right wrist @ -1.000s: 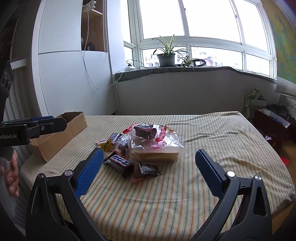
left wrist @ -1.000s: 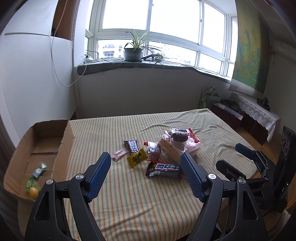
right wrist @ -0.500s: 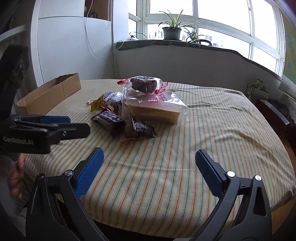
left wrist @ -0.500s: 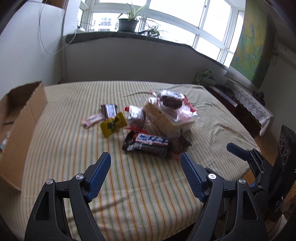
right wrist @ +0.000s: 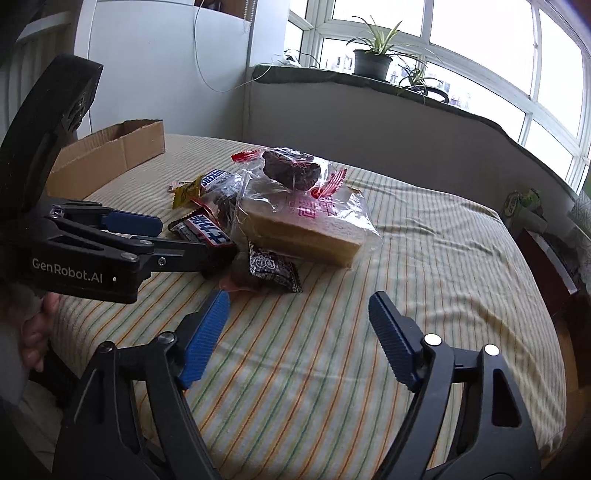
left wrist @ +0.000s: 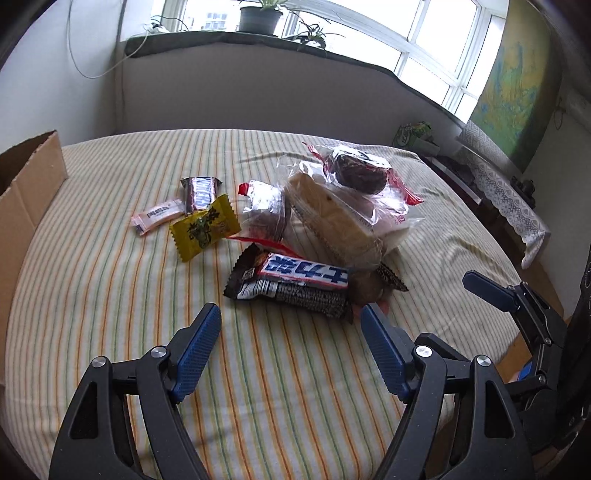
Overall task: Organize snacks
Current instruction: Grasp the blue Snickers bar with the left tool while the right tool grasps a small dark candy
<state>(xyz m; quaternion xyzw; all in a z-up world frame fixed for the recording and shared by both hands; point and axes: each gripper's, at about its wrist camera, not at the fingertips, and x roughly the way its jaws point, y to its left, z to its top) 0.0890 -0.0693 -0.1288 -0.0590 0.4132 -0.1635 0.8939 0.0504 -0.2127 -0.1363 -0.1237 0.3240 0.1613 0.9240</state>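
A pile of snacks lies on the striped table [left wrist: 110, 295]. A Snickers bar [left wrist: 295, 284] lies nearest, just beyond my open, empty left gripper [left wrist: 290, 321]. Behind it are a bagged sponge cake [left wrist: 332, 221], a wrapped dark brownie [left wrist: 360, 171], a yellow candy packet [left wrist: 205, 227], a second Snickers [left wrist: 199, 192] and a small pink wrapper [left wrist: 157, 214]. My right gripper [right wrist: 299, 306] is open and empty, just short of a small dark packet [right wrist: 271, 266] beside the cake [right wrist: 306, 225]. The left gripper's fingers [right wrist: 133, 221] reach beside the Snickers [right wrist: 207, 232].
An open cardboard box [left wrist: 26, 184] stands at the table's left edge, also in the right wrist view [right wrist: 110, 151]. A low wall with a windowsill and potted plant [left wrist: 258, 18] lies behind the table. Furniture with a lace cloth [left wrist: 509, 199] stands at the right.
Both grippers have moved forward and down toward the snack pile, which now looks larger and closer. The box has slid to the left edge of the left view. Both stay open.
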